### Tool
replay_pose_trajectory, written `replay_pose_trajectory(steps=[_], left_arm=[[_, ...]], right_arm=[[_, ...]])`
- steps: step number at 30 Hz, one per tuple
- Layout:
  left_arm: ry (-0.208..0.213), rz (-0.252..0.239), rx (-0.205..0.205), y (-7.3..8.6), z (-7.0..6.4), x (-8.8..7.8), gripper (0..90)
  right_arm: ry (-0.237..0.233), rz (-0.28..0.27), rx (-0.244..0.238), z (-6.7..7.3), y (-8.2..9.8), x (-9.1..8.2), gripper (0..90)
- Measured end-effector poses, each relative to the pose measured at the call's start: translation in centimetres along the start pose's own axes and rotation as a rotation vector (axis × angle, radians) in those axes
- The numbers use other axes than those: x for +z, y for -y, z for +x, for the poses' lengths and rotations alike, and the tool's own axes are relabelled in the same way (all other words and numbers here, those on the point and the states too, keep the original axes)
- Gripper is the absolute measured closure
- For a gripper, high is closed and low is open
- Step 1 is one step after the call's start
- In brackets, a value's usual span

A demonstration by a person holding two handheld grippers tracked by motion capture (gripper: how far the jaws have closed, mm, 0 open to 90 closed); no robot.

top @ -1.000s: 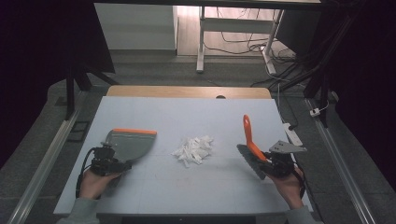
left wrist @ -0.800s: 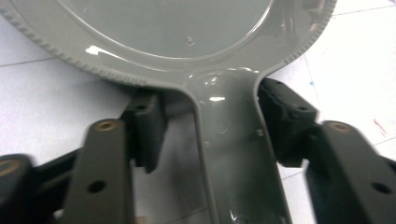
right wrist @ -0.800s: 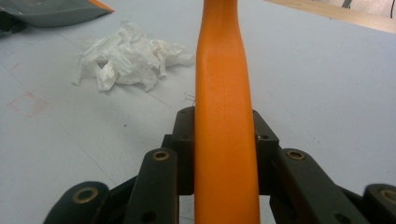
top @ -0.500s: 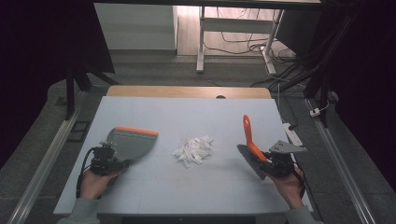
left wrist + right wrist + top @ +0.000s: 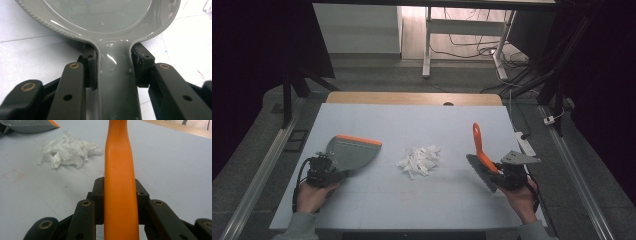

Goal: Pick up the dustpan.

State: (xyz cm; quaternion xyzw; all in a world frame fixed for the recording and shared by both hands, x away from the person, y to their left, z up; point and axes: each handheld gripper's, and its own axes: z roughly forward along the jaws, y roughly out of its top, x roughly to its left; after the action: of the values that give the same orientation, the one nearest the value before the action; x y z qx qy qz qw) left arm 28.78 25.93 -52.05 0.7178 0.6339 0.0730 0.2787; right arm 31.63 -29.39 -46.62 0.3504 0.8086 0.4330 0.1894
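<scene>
Dustpan (image 5: 353, 152): stiff, light, glossy plastic; handle clamped between left fingers (image 5: 90, 72), which have just closed on it.
Brush (image 5: 479, 150): orange handle pinched by right fingers (image 5: 98, 195).
Paper (image 5: 419, 160): soft, featherlight scraps on worktop (image 5: 412, 200), between both tools.

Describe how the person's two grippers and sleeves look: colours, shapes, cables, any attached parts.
Both grippers are black, with two jointed jaws dotted with brass-coloured pivot pins. The left gripper trails a black cable looping beside the hand. The right gripper carries a grey three-cornered plate on top. The person's sleeves are grey.
</scene>
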Motion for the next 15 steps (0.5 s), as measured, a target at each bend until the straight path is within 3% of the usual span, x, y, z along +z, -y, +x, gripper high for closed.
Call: replay_pose_trajectory(steps=[12,15], left_arm=[[0.033,-0.057,0.024,0.1,0.4,-0.8,61.6],[0.075,-0.082,0.039,0.0,0.6,-1.2,61.6]], right_arm=[[0.002,-0.004,-0.003,0.1,0.0,0.0,70.2],[0.000,-0.011,-0.002,0.1,-0.1,0.0,70.2]])
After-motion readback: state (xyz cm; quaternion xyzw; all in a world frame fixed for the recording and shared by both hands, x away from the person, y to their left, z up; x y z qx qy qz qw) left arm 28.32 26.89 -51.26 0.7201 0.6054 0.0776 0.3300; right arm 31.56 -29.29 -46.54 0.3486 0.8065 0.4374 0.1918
